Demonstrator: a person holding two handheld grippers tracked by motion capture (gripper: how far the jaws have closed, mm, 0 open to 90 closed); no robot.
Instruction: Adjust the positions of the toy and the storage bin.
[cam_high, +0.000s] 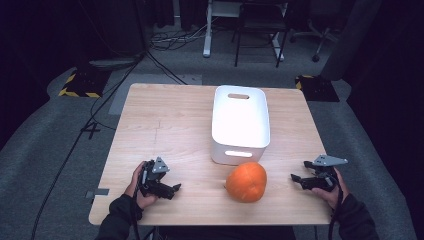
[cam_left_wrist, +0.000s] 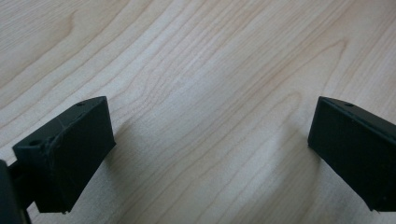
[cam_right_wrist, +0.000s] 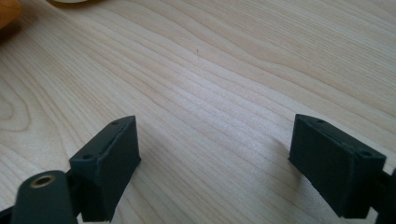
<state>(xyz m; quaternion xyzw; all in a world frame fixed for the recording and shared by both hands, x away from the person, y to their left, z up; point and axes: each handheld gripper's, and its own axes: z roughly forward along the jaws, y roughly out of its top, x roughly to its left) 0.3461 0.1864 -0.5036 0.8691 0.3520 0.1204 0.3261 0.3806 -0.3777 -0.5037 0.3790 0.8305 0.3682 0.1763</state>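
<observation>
An orange pumpkin (cam_high: 246, 181) lies on the wooden table (cam_high: 165, 125), just in front of a white plastic bin (cam_high: 240, 122). My left gripper (cam_high: 175, 189) rests low at the front left, pointing right toward the pumpkin, a hand's width away from it. Its jaws stand wide apart over bare wood in the left gripper view, open (cam_left_wrist: 210, 154). My right gripper (cam_high: 296, 177) sits at the front right, pointing left at the pumpkin. It is open (cam_right_wrist: 215, 163) too, nothing between its jaws. An orange sliver of the pumpkin (cam_right_wrist: 7, 14) shows at the top left corner there.
The white bin has cut-out handles and stands open-topped at the table's middle right. Bare wood stretches across the left half of the table. Beyond the far edge are grey floor, cables (cam_high: 165, 40), chair legs and yellow-black marked plates (cam_high: 80, 85).
</observation>
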